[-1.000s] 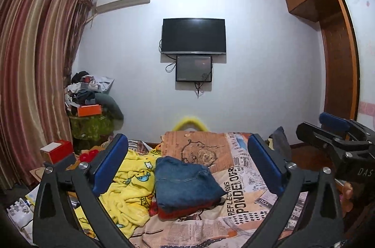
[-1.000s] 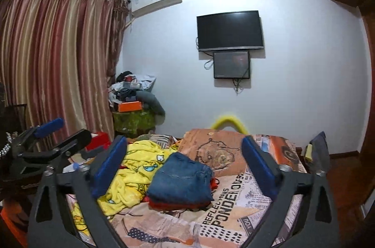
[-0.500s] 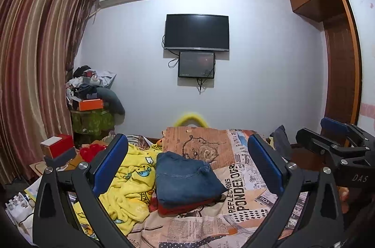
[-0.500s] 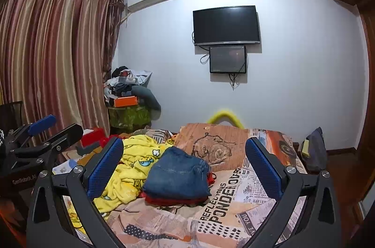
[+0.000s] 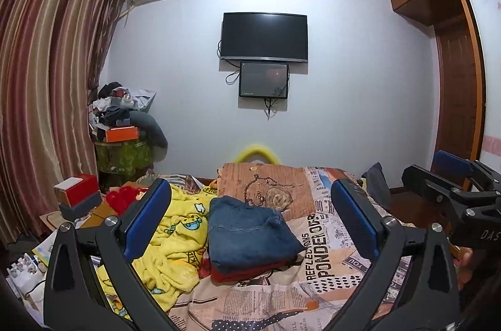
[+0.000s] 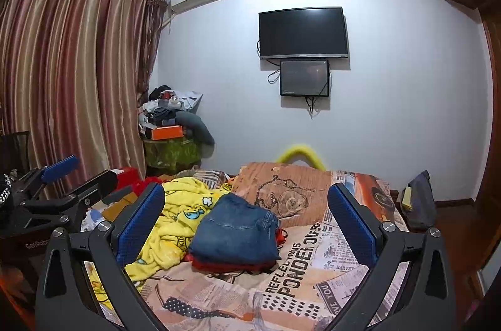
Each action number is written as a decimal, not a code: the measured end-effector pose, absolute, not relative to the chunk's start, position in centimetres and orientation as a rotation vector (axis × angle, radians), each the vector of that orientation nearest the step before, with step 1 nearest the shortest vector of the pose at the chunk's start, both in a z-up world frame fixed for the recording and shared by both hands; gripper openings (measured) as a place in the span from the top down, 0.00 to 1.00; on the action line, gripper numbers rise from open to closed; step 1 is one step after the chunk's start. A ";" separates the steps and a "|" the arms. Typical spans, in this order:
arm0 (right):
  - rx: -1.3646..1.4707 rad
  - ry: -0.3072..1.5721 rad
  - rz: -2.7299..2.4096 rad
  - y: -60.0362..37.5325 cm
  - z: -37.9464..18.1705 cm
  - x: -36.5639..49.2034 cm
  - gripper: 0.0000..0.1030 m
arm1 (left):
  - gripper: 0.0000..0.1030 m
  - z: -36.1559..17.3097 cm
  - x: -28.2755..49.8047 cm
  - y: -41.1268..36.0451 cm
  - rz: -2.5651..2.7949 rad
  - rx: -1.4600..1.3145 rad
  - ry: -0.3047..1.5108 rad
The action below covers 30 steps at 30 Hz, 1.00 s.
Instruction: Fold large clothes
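Folded jeans (image 5: 250, 234) were stacked on red garment (image 5: 238, 270), mid-bed on newsprint bedspread (image 5: 325, 249), beside yellow blanket (image 5: 175, 237). Left gripper (image 5: 250, 218) and right gripper (image 6: 247, 216) were held spread wide, nothing gripped, well above bed.

my right tool (image 6: 245, 224) hangs above the near end of the bed (image 6: 313, 277), fingers spread wide with nothing between them. past them folded jeans (image 6: 236, 232) lie on a red garment (image 6: 228, 266). a crumpled yellow blanket (image 6: 178, 221) lies just left of that stack. the left tool (image 6: 78, 174) is at the left edge, also spread.
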State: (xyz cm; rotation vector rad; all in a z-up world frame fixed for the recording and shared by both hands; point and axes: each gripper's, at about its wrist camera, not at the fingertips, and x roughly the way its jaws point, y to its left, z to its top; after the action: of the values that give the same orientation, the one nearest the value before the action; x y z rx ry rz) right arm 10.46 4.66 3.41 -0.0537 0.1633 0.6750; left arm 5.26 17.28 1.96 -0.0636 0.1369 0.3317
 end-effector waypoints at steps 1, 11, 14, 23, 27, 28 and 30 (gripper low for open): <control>-0.053 0.164 0.675 4.7 3.3 10.4 0.00 | 0.01 2.0 5.3 17.3 0.332 -0.063 0.137; -0.056 0.166 0.674 4.6 3.5 10.4 0.00 | 0.00 1.8 5.5 17.0 0.330 -0.061 0.142; -0.058 0.168 0.672 4.6 3.5 10.3 0.00 | 0.00 1.7 5.5 17.1 0.323 -0.061 0.144; -0.045 0.175 0.672 4.4 3.4 10.4 0.00 | 0.00 1.6 5.3 17.4 0.306 -0.064 0.149; -0.041 0.175 0.669 4.2 3.5 10.5 0.00 | 0.00 1.6 5.4 17.5 0.294 -0.056 0.165; -0.040 0.174 0.669 4.2 3.5 10.5 0.00 | 0.00 1.6 5.5 17.5 0.291 -0.056 0.167; -0.037 0.174 0.668 4.2 3.5 10.4 0.00 | 0.00 1.5 5.5 17.4 0.286 -0.053 0.167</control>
State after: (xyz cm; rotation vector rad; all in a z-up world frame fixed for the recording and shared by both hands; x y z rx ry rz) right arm 10.43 4.17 3.50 -0.0372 0.1736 0.6679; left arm 5.51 17.40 1.52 -0.0534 0.1675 0.2861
